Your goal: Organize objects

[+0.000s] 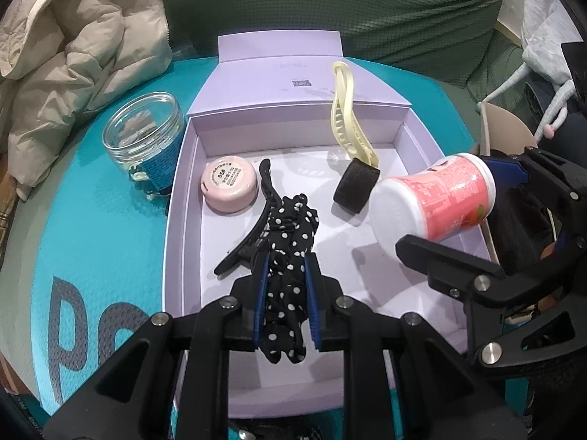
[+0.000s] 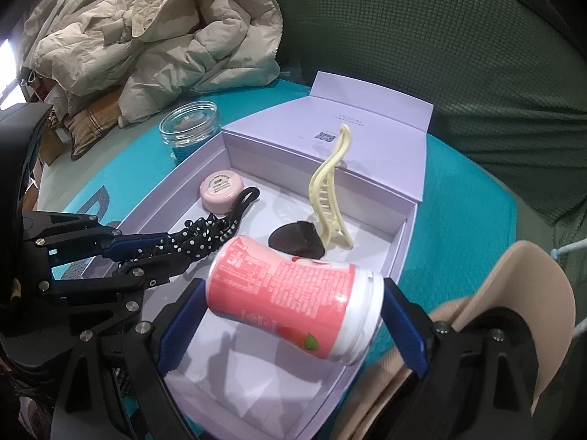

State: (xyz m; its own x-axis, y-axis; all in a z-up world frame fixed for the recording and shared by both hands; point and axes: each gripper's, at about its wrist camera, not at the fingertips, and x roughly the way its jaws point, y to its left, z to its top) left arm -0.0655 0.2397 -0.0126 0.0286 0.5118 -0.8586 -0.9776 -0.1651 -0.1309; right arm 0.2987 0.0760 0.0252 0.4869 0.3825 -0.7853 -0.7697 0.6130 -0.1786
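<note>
Left tool pinches my polka-dot scrunchie, held over the lilac box beside a black hair clip. Right tool grips the pink canister sideways above the box's near corner.

Looks like a home, probably a living room or bedroom. Green sofa behind, with a beige puffer jacket dumped on it. Lilac box on a teal mat, holding hair clips and a scrunchie. Cap lying off to one side.
</note>
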